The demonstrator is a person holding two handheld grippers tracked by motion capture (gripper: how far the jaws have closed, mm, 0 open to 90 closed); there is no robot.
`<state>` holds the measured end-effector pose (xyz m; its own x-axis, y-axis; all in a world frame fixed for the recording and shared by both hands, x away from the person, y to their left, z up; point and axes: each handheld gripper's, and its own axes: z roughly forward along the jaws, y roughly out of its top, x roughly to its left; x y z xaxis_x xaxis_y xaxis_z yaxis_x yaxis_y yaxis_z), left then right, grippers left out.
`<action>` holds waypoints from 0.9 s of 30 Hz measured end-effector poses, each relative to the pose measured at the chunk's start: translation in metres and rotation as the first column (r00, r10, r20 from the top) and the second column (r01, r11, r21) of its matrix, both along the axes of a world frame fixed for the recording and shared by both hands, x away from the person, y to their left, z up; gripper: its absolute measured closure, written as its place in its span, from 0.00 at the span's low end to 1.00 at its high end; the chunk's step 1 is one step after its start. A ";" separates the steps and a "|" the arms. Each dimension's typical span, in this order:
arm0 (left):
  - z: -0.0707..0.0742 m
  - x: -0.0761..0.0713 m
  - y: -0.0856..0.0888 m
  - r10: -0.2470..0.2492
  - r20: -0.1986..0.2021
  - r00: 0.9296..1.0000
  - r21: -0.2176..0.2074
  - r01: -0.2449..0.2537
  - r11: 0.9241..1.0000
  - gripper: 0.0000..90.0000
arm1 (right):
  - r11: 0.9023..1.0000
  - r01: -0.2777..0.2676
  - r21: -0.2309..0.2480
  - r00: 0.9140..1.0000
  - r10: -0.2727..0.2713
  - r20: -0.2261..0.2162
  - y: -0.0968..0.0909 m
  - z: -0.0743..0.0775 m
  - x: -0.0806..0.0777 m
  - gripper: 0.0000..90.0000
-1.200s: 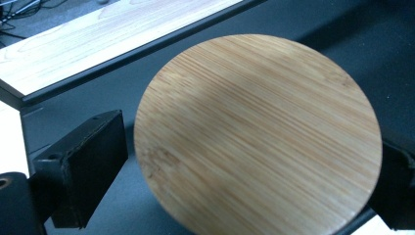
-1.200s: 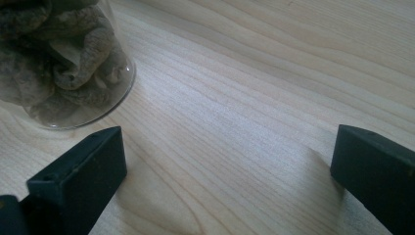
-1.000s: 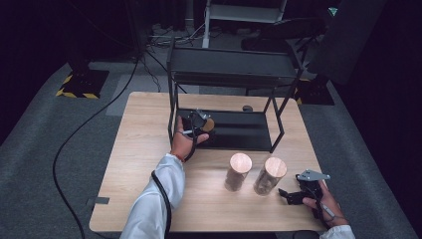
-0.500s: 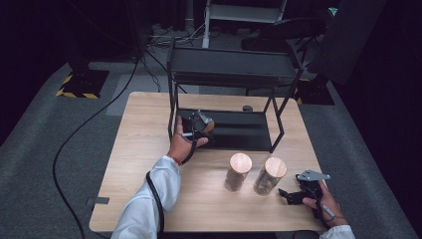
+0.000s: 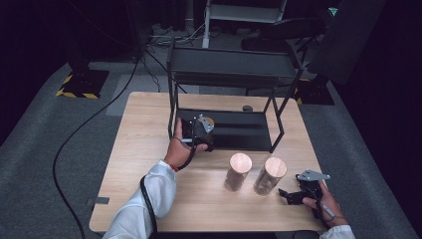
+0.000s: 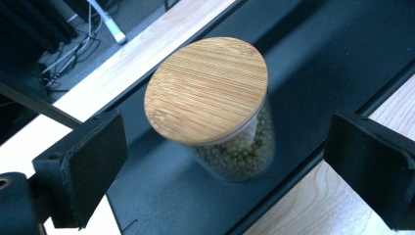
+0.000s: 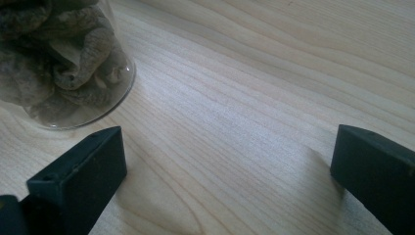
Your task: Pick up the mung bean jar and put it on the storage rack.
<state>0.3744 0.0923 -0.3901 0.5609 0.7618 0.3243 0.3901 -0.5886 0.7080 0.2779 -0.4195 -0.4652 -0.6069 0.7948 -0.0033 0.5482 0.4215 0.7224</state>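
The left hand-held gripper (image 5: pixel 199 130) was held at the front left corner of the black metal rack (image 5: pixel 231 79), above its lower shelf (image 5: pixel 239 130). Its jaws were spread wide, and in the left gripper view a glass jar of green beans (image 6: pixel 230 142) with a bamboo lid (image 6: pixel 206 90) was seen standing upright on that shelf between the two pads, touched by neither. The right hand-held gripper (image 5: pixel 293 195) was rested low at the right front of the wooden table (image 5: pixel 134 149), its jaws likewise spread and nothing held between them. Just to its left, a jar of dried brown pieces (image 7: pixel 58 58) was stood on the table; in the high view it (image 5: pixel 268 177) was placed beside a second lidded jar (image 5: pixel 238 172), the two near each other in front of the rack.
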 end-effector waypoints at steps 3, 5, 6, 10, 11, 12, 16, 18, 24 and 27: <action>0.000 -0.008 0.001 -0.007 0.020 1.000 0.012 0.007 1.000 0.03 | 1.000 0.000 0.000 1.000 0.000 0.000 0.000 0.000 0.000 0.00; 0.001 -0.012 0.003 -0.018 0.028 0.999 0.014 0.018 1.000 0.03 | 1.000 0.000 0.000 1.000 0.000 0.000 0.000 0.000 0.000 0.00; 0.002 -0.014 0.004 -0.021 0.030 0.999 0.017 0.020 1.000 0.02 | 1.000 0.000 0.000 1.000 0.000 0.000 0.000 0.000 0.000 0.00; 0.003 -0.025 0.006 -0.035 0.049 0.998 0.023 0.034 0.999 0.02 | 1.000 0.000 0.000 1.000 0.000 0.000 0.000 0.000 0.000 0.00; 0.003 -0.027 0.006 -0.038 0.050 0.998 0.025 0.036 0.999 0.02 | 1.000 0.000 0.000 1.000 0.000 0.000 0.000 0.000 0.000 0.00; 0.003 -0.028 0.008 -0.043 0.052 0.998 0.018 0.043 0.999 0.02 | 1.000 0.000 0.000 1.000 0.000 0.000 0.000 0.000 0.000 0.00; 0.003 -0.036 0.012 -0.051 0.060 0.997 0.022 0.049 0.999 0.02 | 1.000 0.000 0.000 1.000 0.000 0.000 0.000 0.000 0.000 0.00; 0.002 -0.040 0.013 -0.051 0.064 0.997 0.029 0.049 0.998 0.02 | 1.000 0.000 0.000 1.000 0.000 0.000 0.000 0.000 0.000 0.00; -0.002 -0.051 0.020 -0.056 0.065 0.996 0.028 0.054 0.998 0.02 | 1.000 0.000 0.000 1.000 0.000 0.000 0.000 0.000 0.000 0.00; -0.005 -0.058 0.024 -0.058 0.066 0.996 0.032 0.056 0.998 0.02 | 1.000 0.000 0.000 1.000 0.000 0.000 0.000 0.000 0.000 0.00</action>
